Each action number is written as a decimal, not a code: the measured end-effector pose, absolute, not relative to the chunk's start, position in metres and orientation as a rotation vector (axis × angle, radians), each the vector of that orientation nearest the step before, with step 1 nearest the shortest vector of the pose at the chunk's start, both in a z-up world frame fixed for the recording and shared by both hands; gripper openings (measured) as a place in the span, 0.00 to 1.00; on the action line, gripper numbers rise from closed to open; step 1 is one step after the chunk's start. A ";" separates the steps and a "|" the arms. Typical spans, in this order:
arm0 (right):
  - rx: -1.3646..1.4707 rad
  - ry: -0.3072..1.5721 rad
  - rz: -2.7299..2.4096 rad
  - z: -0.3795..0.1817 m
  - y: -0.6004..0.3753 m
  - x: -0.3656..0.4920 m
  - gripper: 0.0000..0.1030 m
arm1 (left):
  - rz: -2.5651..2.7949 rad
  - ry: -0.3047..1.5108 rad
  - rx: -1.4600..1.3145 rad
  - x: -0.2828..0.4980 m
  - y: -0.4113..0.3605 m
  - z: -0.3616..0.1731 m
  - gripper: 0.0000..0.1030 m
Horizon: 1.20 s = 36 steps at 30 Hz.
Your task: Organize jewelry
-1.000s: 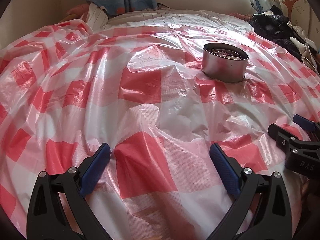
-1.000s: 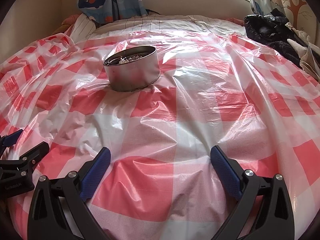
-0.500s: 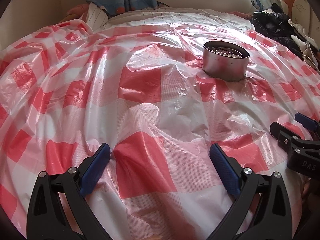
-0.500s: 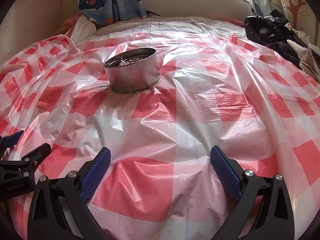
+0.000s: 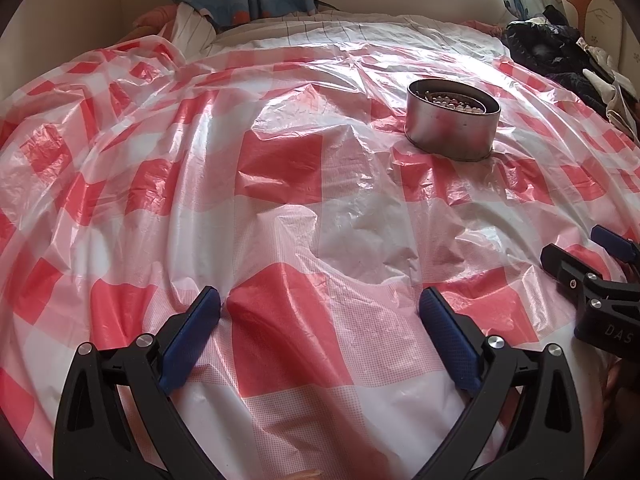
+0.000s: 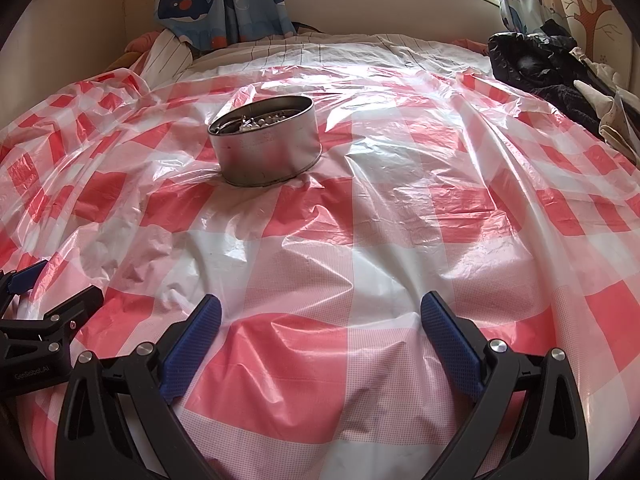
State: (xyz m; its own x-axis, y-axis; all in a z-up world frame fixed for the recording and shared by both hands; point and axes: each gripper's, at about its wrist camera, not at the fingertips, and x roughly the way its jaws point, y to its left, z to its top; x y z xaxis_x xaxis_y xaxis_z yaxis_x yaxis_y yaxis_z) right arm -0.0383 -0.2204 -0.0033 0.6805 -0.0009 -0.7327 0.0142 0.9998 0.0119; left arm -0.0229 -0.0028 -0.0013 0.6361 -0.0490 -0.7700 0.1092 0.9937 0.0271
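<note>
A round metal tin (image 5: 453, 125) with bead jewelry inside stands upright on the red-and-white checked plastic sheet (image 5: 280, 168). It also shows in the right wrist view (image 6: 266, 145), far and left of centre. My left gripper (image 5: 320, 304) is open and empty, low over the sheet, well short of the tin. My right gripper (image 6: 320, 308) is open and empty too. The right gripper shows at the right edge of the left wrist view (image 5: 592, 268); the left gripper shows at the left edge of the right wrist view (image 6: 44, 292).
The sheet (image 6: 360, 220) covers a bed and is wrinkled. A pile of dark clothes (image 6: 552, 76) lies at the back right. A whale-print curtain (image 6: 216, 0) hangs at the back left by striped bedding (image 6: 304, 50).
Both views have shifted only slightly; the tin sits a little lower and closer in frame. Both grippers stay open and empty.
</note>
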 end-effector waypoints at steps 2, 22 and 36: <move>0.017 0.822 -0.009 -0.003 -0.220 -0.038 0.93 | -0.090 0.877 0.073 -0.023 -0.003 -0.001 0.93; 0.003 0.845 -0.021 -0.006 -0.219 -0.036 0.93 | -0.088 0.879 0.079 -0.021 -0.003 -0.003 0.93; 0.002 0.845 -0.021 -0.006 -0.219 -0.036 0.93 | -0.088 0.880 0.079 -0.021 -0.004 -0.002 0.93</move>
State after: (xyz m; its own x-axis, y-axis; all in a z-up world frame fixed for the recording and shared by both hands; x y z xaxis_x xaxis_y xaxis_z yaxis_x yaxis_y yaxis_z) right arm -0.0362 -0.2185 -0.0059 0.6638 -0.0178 -0.7477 0.0196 0.9998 -0.0064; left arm -0.0208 -0.0039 -0.0021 0.6339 -0.0444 -0.7722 0.1094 0.9935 0.0327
